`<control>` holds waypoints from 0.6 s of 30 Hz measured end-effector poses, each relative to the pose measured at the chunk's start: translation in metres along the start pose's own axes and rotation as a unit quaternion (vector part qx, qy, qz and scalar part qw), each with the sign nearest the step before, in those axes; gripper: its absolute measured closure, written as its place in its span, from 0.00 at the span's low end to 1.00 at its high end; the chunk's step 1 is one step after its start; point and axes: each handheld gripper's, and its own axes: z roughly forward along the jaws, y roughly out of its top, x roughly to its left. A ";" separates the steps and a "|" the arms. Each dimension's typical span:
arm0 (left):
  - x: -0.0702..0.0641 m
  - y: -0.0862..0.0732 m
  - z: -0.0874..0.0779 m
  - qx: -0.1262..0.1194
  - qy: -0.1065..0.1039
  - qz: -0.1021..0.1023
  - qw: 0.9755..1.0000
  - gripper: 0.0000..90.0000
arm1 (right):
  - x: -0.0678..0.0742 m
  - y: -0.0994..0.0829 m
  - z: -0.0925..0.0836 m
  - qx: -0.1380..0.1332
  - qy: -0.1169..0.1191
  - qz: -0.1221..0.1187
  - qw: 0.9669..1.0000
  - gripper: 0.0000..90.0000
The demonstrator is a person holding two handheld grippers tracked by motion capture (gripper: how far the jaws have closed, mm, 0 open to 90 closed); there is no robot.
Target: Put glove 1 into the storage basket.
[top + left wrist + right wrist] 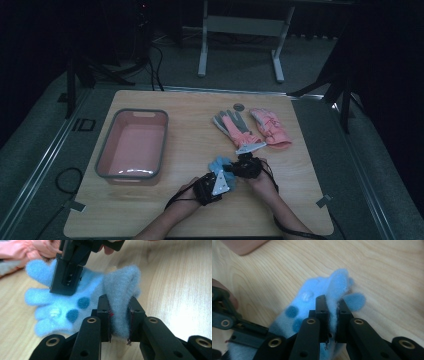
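A fuzzy light-blue glove [220,164] with dark blue dots lies on the wooden table [190,145] near its front middle. My left gripper [216,186] is shut on the glove's cuff end [121,302], which bunches up between the two pads. My right gripper [239,169] is shut on a pinch of the glove [332,315] near its fingers [354,300]. In the left gripper view the right gripper [68,275] comes down onto the glove [62,310] from above.
A pink tub with a grey rim [133,145] stands at the left. A grey-and-pink glove [234,128] and a pink glove [270,128] lie behind my grippers. A small round disc [238,106] sits near the table's far edge.
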 end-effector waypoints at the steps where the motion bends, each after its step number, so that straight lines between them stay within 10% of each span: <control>1: 0.001 0.001 -0.002 -0.003 0.001 0.000 1.000 0.86 | 0.000 0.000 0.000 0.000 0.000 0.000 1.000 0.94; 18: 0.035 0.020 -0.053 0.003 0.045 0.038 0.998 0.86 | 0.017 0.060 -0.018 -0.052 0.011 -0.015 0.998 0.95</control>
